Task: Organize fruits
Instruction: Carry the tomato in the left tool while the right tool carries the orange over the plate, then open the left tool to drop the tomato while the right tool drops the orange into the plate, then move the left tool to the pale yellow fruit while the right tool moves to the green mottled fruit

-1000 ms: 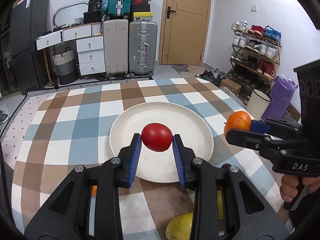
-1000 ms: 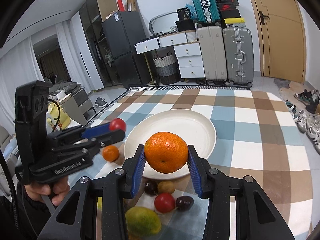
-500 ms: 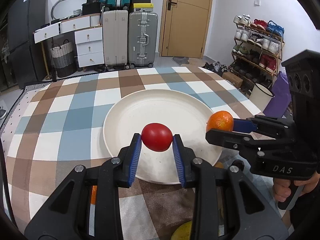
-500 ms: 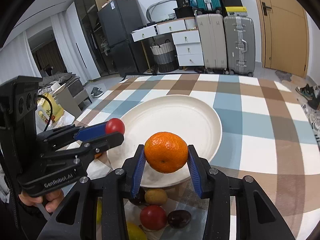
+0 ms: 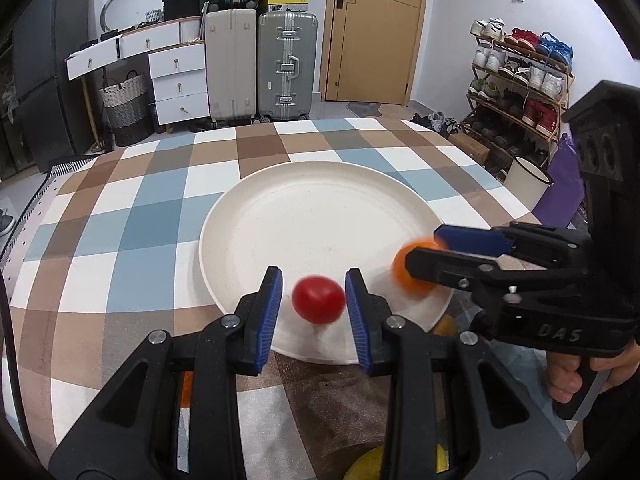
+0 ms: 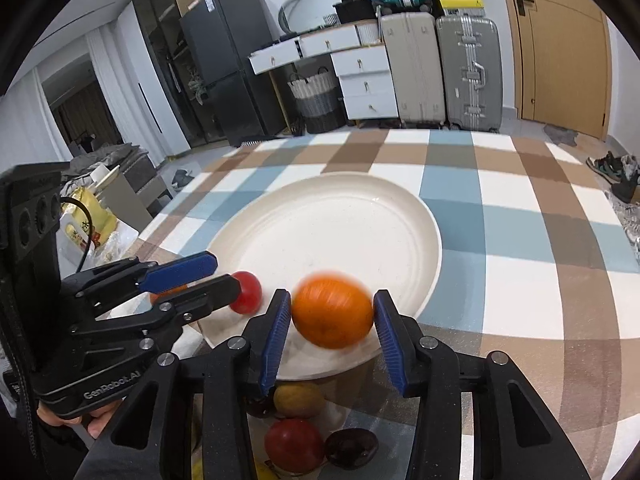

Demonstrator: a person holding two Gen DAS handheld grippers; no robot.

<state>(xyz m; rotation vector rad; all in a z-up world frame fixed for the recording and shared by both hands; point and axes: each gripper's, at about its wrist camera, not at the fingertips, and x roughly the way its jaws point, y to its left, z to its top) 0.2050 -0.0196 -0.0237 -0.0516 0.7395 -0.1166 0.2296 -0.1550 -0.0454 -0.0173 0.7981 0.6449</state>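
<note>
A large white plate (image 5: 312, 216) (image 6: 352, 216) lies on the checked tablecloth. My left gripper (image 5: 314, 308) is open, and a small red tomato (image 5: 318, 299) (image 6: 247, 298), blurred, drops free between its blue pads over the plate's near rim. My right gripper (image 6: 332, 328) is also open, and an orange (image 6: 332, 311) (image 5: 408, 276), blurred, falls between its pads over the near rim. Each gripper shows in the other's view: the right (image 5: 424, 252) and the left (image 6: 220, 276).
Loose fruit lies below the grippers near the table's front: a brown kiwi (image 6: 298, 400), a red fruit (image 6: 294, 444), a dark plum (image 6: 352, 448), a yellow-green mango (image 5: 368, 466). Suitcases, drawers and a shoe rack (image 5: 520, 80) stand beyond the table.
Both grippers moved forward and down over the plate's near rim and opened. The tomato and the orange, held before, now fall loose between the pads.
</note>
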